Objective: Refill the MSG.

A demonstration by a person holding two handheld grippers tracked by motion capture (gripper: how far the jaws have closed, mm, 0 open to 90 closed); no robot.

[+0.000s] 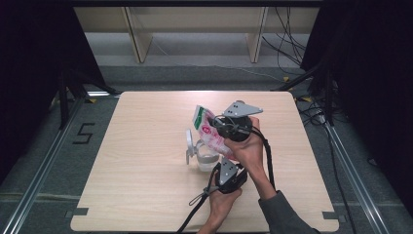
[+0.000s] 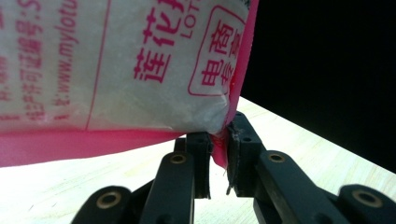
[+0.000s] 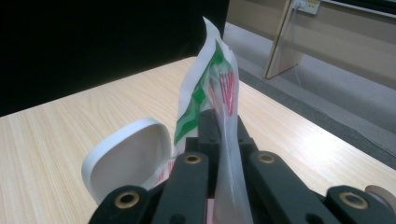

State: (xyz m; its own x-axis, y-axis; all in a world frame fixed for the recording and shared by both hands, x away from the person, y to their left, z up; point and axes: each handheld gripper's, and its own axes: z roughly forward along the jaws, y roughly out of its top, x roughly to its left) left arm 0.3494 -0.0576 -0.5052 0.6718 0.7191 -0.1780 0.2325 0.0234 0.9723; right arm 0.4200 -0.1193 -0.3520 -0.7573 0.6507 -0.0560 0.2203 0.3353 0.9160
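High view had the bag (image 1: 210,130) tilted over the white jar (image 1: 207,160) mid-table. Best to tip slowly, torn mouth kept over the jar opening. Left gripper (image 2: 218,156) was clamped on the bag's pink bottom seam; right gripper (image 3: 223,126) was pinched shut on its top edge.

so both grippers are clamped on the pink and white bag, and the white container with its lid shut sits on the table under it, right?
Not quite: the container's lid is open, not shut. The right gripper view shows it standing up, inner face bare. The rest holds: the left gripper pinches the bag's pink edge, and the right gripper is clamped on its upper end.
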